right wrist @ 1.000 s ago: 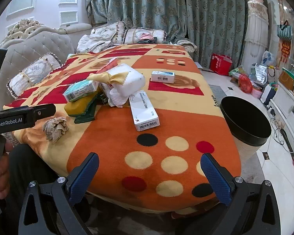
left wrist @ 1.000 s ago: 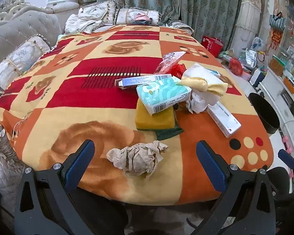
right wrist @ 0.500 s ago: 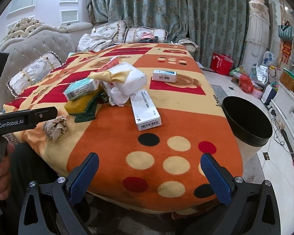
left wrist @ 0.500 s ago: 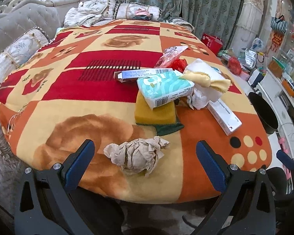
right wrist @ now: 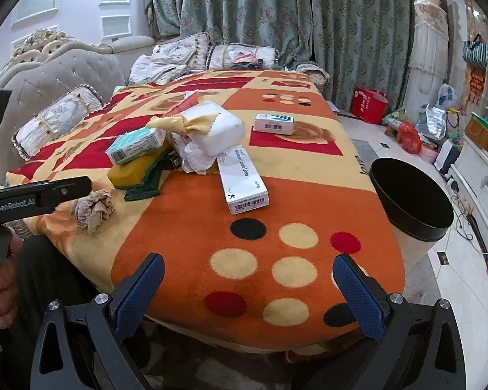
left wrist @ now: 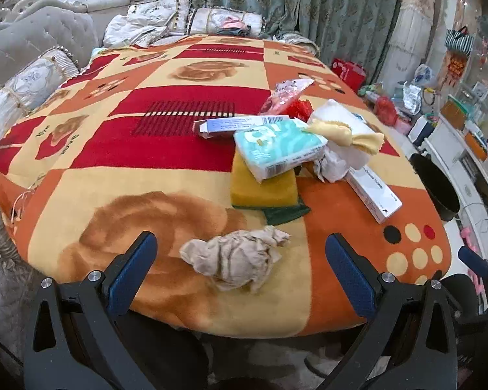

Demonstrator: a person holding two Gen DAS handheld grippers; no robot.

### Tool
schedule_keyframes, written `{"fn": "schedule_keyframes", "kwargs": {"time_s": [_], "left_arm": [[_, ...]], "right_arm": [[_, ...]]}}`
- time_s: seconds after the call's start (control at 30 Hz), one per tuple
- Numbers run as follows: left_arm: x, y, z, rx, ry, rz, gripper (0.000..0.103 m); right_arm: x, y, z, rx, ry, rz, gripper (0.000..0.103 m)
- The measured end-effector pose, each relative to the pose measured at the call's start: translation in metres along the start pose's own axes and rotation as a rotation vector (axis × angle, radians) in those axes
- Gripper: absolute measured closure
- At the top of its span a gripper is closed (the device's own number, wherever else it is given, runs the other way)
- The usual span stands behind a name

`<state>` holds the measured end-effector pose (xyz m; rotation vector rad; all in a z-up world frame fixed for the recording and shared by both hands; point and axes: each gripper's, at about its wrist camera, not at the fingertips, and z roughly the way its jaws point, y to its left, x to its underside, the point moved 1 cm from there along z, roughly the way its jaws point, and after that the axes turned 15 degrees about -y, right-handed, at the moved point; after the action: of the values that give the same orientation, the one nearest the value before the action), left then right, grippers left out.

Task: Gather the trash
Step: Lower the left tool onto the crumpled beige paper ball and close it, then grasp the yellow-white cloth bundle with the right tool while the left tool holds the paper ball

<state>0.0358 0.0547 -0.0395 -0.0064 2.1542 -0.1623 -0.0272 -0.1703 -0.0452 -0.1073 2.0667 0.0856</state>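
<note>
My left gripper has edged in, jaws spread wide either side of crumpled paper wad near table front edge. Right gripper hovering, jaws spread, empty. Black bin beside table.

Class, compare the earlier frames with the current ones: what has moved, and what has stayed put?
The left gripper has eased closer to the crumpled paper ball, its open jaws now flanking it without touching. Nothing was grasped or released. The right gripper stays open and barely shifts; the long white box and bin are unmoved.
</note>
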Motion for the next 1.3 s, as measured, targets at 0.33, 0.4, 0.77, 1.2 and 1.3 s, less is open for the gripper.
{"fn": "schedule_keyframes", "kwargs": {"time_s": [0.33, 0.4, 0.77, 1.2, 1.3], "left_arm": [[0.018, -0.004, 0.027, 0.016, 0.036, 0.097, 0.001], [0.023, -0.005, 0.032, -0.023, 0.033, 0.13, 0.003], [0.032, 0.012, 0.038, 0.001, 0.038, 0.039, 0.074], [0.025, 0.015, 0.03, 0.058, -0.022, -0.017, 0.074], [0.025, 0.016, 0.03, 0.066, -0.021, -0.027, 0.074]], "right_arm": [[-0.002, 0.001, 0.002, -0.007, 0.002, -0.001, 0.0], [-0.004, 0.0, 0.004, -0.007, 0.001, 0.005, 0.0], [-0.058, -0.004, 0.03, -0.17, -0.153, 0.022, 0.0], [-0.1, 0.04, 0.116, -0.432, -0.132, -0.173, 0.049], [-0.095, 0.047, 0.126, -0.436, -0.086, -0.262, 0.05]]}}
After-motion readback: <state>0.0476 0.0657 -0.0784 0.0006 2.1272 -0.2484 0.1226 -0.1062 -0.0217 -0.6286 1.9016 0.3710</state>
